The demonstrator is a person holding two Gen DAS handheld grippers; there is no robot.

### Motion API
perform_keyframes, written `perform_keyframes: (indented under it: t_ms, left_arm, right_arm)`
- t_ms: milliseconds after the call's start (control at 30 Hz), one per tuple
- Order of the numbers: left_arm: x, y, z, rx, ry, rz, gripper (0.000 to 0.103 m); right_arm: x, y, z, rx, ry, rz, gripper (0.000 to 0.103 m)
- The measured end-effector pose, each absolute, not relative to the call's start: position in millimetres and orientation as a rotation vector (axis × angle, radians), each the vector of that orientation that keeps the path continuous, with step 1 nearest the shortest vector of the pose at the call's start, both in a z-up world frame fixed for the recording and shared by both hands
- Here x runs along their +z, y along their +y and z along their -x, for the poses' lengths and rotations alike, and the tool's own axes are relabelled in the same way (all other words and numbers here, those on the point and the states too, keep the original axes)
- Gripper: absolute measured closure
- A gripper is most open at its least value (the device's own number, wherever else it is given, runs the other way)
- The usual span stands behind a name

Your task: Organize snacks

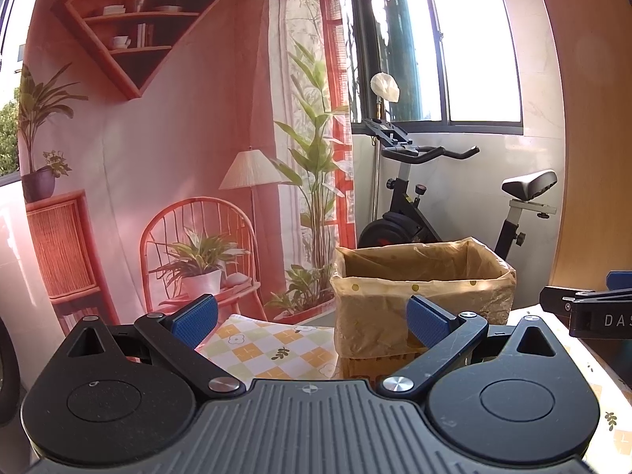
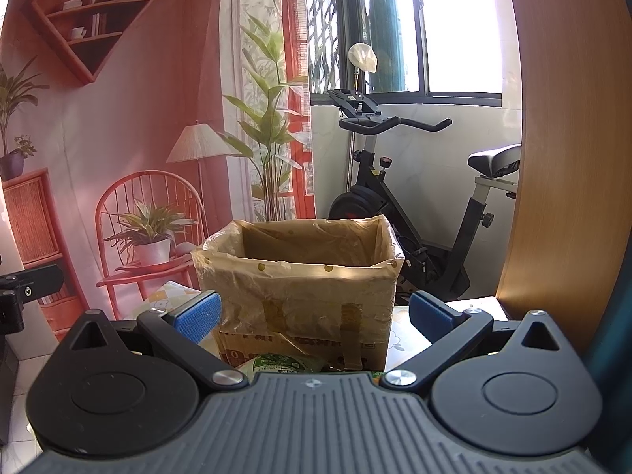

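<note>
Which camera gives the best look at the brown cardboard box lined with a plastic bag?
The right wrist view: the brown cardboard box lined with a plastic bag sits centred, showing its opening, taped front and printing. The left wrist view shows the box off to the right, its lower front partly hidden behind a fingertip.

A printed backdrop (image 1: 158, 150) showing a pink room with shelves, plants, lamp and chair hangs behind a tabletop (image 1: 272, 347) covered in checked floral cloth. An exercise bike (image 2: 414, 205) stands below a bright window (image 2: 454, 27).
</note>
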State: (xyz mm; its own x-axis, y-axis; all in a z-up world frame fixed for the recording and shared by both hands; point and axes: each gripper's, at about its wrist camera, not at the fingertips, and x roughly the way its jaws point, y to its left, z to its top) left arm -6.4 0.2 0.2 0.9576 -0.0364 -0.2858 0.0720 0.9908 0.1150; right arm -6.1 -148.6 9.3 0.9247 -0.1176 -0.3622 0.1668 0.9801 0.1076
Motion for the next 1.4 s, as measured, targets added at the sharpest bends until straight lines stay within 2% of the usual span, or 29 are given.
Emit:
perform_keyframes:
  t_ms: [733,1167,1400]
  left_arm:
    - [-14.9,9.2,-4.3,-0.076,0.306,-0.087,0.001]
    - [-61.9,31.7,-37.0,0.027,0.376,-0.049,0.0]
    - [-78.2,38.9,-50.1,0.05,0.38,-0.054,0.0]
  right_arm:
    - [0.9,-152.6,7.8,-0.114,0.338,-0.187,0.0]
    - [-45.9,-149.9,-1.2,-0.069,0.31,-0.178,0.0]
    - [-72.9,-159.3,-11.2,-0.082,0.388,-0.201,0.0]
